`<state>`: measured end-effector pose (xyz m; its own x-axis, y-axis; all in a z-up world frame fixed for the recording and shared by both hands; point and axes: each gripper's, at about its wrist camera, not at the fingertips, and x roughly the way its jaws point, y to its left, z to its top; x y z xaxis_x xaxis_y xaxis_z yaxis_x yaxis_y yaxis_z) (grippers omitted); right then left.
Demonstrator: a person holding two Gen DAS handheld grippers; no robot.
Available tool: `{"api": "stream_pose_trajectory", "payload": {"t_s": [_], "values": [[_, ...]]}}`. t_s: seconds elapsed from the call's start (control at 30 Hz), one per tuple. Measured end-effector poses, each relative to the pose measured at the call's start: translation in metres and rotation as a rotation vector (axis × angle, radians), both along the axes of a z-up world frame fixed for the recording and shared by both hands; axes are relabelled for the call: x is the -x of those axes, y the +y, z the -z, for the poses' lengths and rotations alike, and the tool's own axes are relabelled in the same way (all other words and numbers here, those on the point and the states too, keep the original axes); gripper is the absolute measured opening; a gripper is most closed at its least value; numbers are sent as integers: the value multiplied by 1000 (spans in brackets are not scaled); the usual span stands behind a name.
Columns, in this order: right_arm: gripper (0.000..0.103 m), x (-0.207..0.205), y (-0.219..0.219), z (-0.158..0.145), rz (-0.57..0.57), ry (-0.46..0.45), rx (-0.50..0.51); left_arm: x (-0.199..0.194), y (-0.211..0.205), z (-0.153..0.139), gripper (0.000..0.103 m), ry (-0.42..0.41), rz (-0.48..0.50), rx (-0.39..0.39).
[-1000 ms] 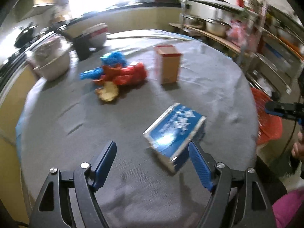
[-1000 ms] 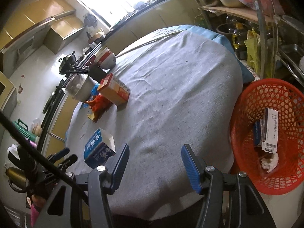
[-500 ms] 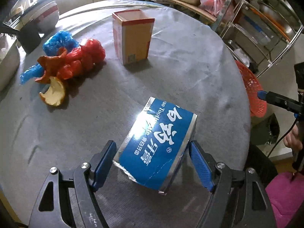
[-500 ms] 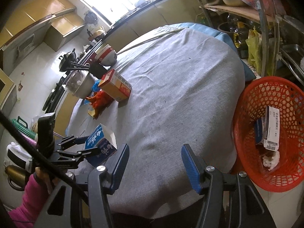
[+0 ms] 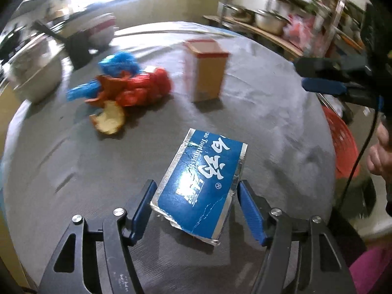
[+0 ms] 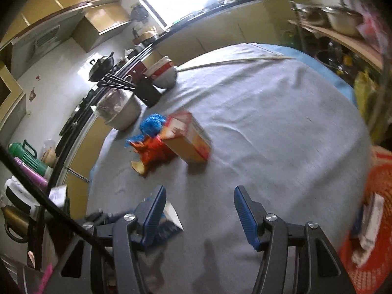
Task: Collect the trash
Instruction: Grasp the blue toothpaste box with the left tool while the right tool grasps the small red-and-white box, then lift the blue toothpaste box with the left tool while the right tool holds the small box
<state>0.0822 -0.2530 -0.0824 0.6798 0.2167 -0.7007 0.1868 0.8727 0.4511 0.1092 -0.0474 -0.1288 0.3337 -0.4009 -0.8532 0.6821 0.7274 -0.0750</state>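
Boxes on table: two, blue toothpaste box (image 5: 203, 183) and tan carton (image 5: 205, 69)

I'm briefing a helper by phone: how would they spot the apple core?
On the round table with the grey cloth, find the heap of red and blue wrappers left of the upright tan carton. The apple core lies at its near edge: pale bitten flesh, the only food scrap there.

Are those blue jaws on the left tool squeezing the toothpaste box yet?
Apart. The left wrist view shows grey cloth between each pad and the toothpaste box.
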Motion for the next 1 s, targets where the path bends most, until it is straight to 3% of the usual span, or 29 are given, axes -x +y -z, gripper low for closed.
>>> {"api": "stream_pose_trajectory", "payload": {"t_s": [0.2,0.4,0.63,0.7,1.0], "values": [[63,-55,36,0,-10,17,86,-5,37,-14,69,-41,-212,13],[63,-97,47,16,87,82,163,-4,65,-36,69,-119,-341,27],[62,-118,56,31,130,124,254,-10,63,-47,69,-166,-399,51],[52,-120,56,35,126,136,278,-14,61,-46,69,-157,-416,49],[51,-90,51,22,69,78,294,-14,61,-47,69,-157,-457,48]]}}
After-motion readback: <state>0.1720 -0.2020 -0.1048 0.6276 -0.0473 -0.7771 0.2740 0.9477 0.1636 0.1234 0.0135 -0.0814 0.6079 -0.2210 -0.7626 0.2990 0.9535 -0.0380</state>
